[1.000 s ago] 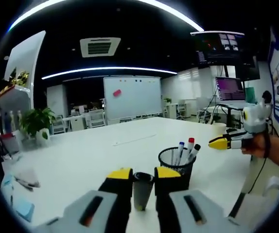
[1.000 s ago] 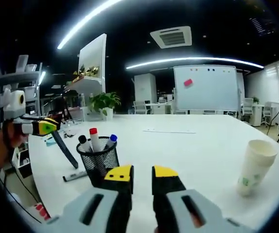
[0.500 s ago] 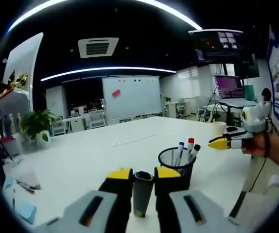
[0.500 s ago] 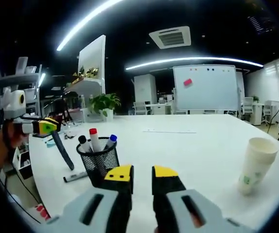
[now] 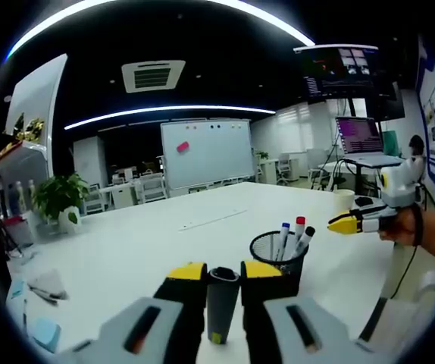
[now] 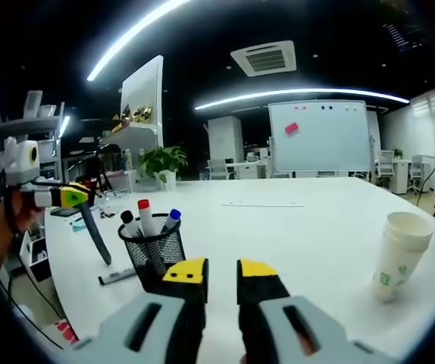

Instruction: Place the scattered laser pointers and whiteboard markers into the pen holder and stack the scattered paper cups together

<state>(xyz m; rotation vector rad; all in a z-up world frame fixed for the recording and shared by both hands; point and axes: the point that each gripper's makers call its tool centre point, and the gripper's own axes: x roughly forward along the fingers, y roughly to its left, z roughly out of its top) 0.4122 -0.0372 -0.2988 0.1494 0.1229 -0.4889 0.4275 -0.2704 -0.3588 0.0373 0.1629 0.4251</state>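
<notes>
— Where the left gripper (image 5: pixel 223 277) rises into the left gripper view, what sits between its yellow-tipped jaws?

— A dark, cylindrical laser pointer (image 5: pixel 220 305), smooth-bodied, clamped upright with a small yellow-green mark near its lower end. In the right gripper view the same pointer (image 6: pixel 94 232) hangs slanting from that gripper (image 6: pixel 72 196), above the table edge.

— And the right gripper (image 6: pixel 223 275)?

— Its jaws stand a little apart with nothing between them, loose over the glossy white table (image 6: pixel 308 227). From the left gripper view it (image 5: pixel 344 224) comes in from the right, held in a hand (image 5: pixel 401 226).

— What lies just past the jaws?

— A black wire-mesh pen holder (image 6: pixel 153 254), round and see-through, with three whiteboard markers standing in it: black cap, red cap (image 6: pixel 143 213) and blue cap. A flat marker (image 6: pixel 119 276) with a white barrel lies on the table just beside the holder's base.

— The cups?

— A stack of white paper cups (image 6: pixel 399 254), tapered, with a faint green print low on the side, stands well apart to the right.

— Farther back?

— A leafy potted plant (image 6: pixel 161 162) at the table's far edge, then a whiteboard (image 6: pixel 320 136) bearing a small pink magnet, under curved strip lights and a square ceiling vent (image 6: pixel 267 57).
</notes>
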